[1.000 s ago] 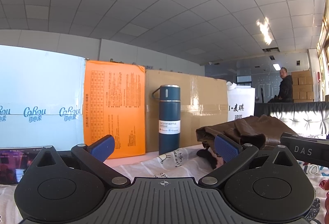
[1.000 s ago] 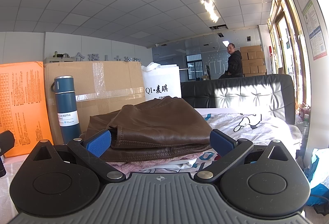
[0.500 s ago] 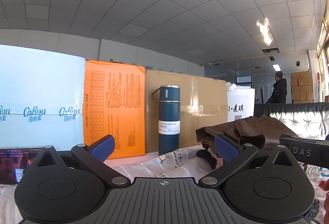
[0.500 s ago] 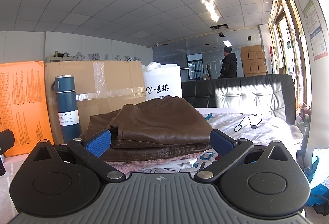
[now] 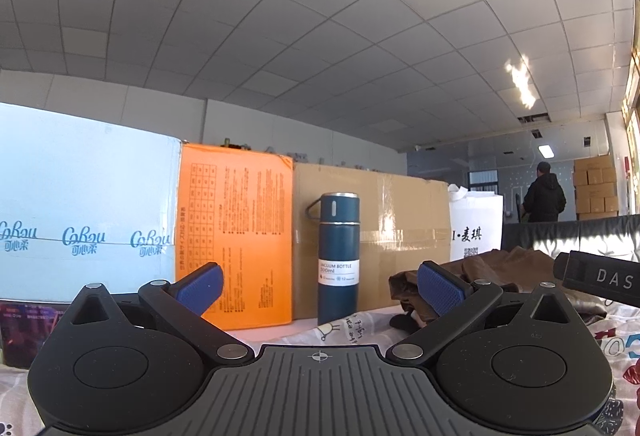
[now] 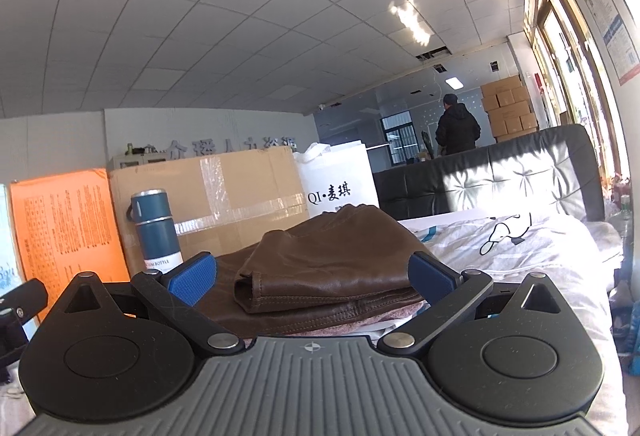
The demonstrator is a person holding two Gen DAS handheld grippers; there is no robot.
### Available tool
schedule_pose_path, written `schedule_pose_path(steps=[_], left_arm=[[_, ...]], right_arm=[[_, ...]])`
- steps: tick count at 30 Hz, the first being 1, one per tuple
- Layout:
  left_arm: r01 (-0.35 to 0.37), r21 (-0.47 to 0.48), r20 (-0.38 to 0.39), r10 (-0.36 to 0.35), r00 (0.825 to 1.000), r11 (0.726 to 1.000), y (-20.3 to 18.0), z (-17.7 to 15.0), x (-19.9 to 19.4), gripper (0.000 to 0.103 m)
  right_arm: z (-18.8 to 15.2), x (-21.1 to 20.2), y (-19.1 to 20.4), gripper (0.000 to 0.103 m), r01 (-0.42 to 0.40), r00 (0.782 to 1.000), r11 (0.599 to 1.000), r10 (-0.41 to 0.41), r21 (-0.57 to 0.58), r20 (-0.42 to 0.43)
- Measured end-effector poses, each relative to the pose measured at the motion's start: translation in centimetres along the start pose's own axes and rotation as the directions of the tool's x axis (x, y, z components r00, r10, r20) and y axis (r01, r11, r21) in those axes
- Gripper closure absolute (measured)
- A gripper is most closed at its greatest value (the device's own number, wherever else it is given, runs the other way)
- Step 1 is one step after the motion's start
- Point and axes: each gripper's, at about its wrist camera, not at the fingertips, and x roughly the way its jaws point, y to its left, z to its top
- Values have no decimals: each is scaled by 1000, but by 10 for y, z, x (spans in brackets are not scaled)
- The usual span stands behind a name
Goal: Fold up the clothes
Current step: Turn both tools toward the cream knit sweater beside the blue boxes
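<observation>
Right hand-held gripper (image 6: 312, 278): fingers spread wide, nothing between the blue textured pads (image 6: 192, 276). Directly ahead of it, close to the fingertips, lies a folded brown leather garment (image 6: 320, 256), smooth and slightly glossy with stitched seams; its long axis runs across the gripper's line of sight, left to right, and a folded edge faces the camera. It sits on top of a pinkish fuzzy fabric layer (image 6: 352, 324), on a white cartoon-print bed sheet (image 6: 520, 248). Left hand-held gripper (image 5: 320, 286): fingers likewise spread, empty. The same leather garment (image 5: 500, 268) lies ahead-right of it, partly hidden behind its right finger. Straight ahead stands an upright dark-blue cylindrical vacuum bottle (image 5: 339, 256), lid on, contents not visible. Behind the bottle: an orange printed carton (image 5: 236, 236), a taped brown cardboard box (image 5: 400, 228) and a white bag (image 5: 476, 232).
</observation>
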Motion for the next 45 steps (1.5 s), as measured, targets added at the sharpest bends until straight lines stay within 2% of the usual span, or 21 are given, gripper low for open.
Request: schedule_pose_path(steps=[4,11,26,31,35,37,42,45], left_arm=[[-19,1,31,19,999,1000,-1,4,-7,0],[-46,48,7,46,999,998,-6,19,-17,0],[-168,82,38,165,986,982,33,46,-85,0],[-211,70,39,209,977,975,50,50,-104,0],[-242,77,51,239,970,967,60,52,-119,0],[-265,84,60,261,964,960,67,54,-127,0],[-362,89,86,355,931,928,96,62,-142,0],[-449,73,102,441,891,890,124,69,-159,0]], right_arm=[[2,-5,-6,0,-89,996,994,88,62,14],[5,-19,-7,0,-248,969,963,246,108,34],[7,-41,9,0,-402,915,915,402,30,11],[14,-56,26,0,-458,887,889,458,26,-52],[14,-67,42,0,-512,848,857,515,56,-130],[13,-72,52,0,-543,821,837,546,70,-165],[9,-86,83,0,-644,719,757,648,111,-250],[9,-95,106,0,-704,646,698,706,129,-292]])
